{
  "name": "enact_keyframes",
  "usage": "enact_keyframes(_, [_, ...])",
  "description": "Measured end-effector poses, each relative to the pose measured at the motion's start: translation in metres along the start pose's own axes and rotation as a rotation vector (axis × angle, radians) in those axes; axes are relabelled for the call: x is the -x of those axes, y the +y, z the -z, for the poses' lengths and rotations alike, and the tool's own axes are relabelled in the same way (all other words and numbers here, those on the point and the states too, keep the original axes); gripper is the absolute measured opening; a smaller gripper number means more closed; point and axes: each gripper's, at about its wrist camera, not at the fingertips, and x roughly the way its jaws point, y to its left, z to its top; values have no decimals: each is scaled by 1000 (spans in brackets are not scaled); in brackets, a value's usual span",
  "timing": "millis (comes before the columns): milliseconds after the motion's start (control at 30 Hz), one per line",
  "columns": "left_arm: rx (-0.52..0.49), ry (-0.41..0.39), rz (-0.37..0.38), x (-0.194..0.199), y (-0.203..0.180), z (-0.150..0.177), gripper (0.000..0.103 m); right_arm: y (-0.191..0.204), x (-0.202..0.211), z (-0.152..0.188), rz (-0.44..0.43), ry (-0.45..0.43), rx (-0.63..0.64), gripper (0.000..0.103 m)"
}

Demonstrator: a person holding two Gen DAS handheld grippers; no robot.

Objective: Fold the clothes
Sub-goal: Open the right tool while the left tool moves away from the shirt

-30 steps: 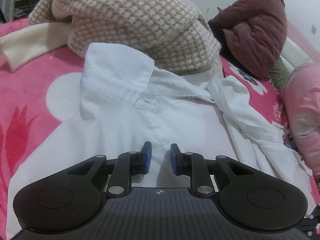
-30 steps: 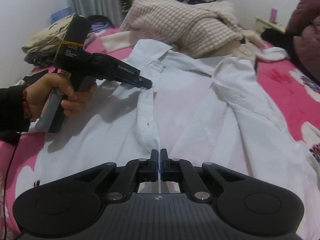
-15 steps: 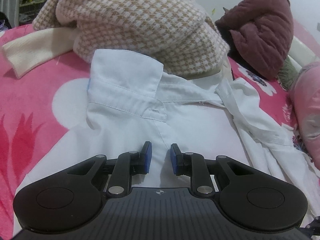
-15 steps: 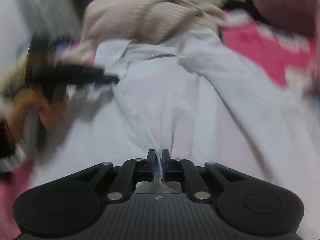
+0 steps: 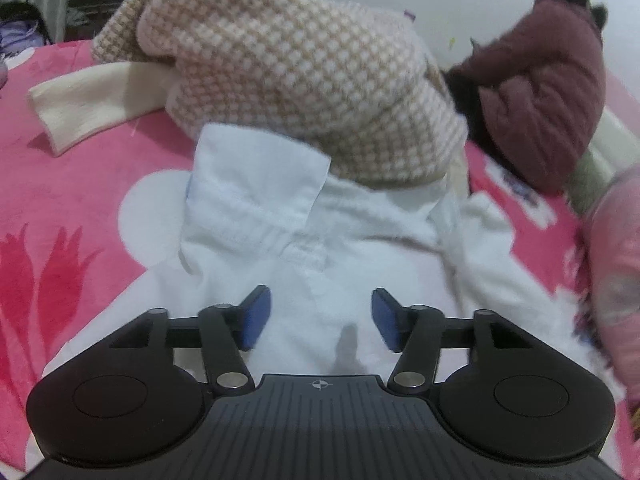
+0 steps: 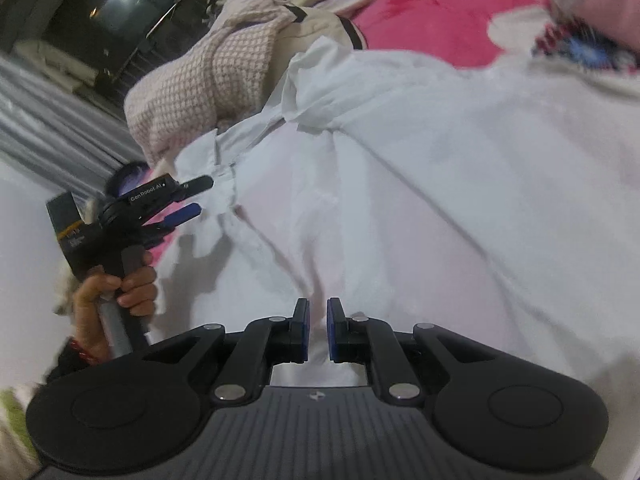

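Lying spread on the pink floral blanket [image 5: 80, 184], collar against a checked knit sweater [image 5: 288, 80], the white shirt [image 5: 360, 264] sits under both tools: left gripper [image 5: 318, 318] spread wide, right gripper [image 6: 318, 330] parted narrowly, neither pinching cloth.

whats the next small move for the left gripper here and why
Probably ease the left gripper forward and close on the white shirt just below its collar. Its jaws stand wide open with only flat cloth between them, and the right gripper is open too, so nothing holds the shirt for a fold.
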Motion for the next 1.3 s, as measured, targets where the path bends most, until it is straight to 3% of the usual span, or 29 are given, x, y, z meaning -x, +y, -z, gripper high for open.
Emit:
enact_keyframes(267, [152, -53, 47, 45, 4, -17, 80, 6, 35, 14, -41, -19, 14, 11])
enact_keyframes(333, [163, -67, 38, 69, 10, -22, 81, 8, 46, 17, -50, -30, 28, 18])
enact_keyframes(467, [175, -118, 7, 130, 30, -33, 87, 9, 64, 25, -71, -45, 43, 19])
enact_keyframes(667, [222, -191, -109, 232, 79, -25, 91, 3, 72, 38, -131, -9, 18, 19])
enact_keyframes(933, [342, -168, -354, 322, 156, 56, 91, 9, 33, 45, -136, 143, 4, 19])
enact_keyframes(1100, [529, -191, -516, 348, 215, 100, 87, 26, 18, 46, -158, 173, 39, 19])
enact_keyframes(1300, [555, -227, -550, 332, 264, 85, 82, 58, -5, 46, -192, 208, 94, 19])
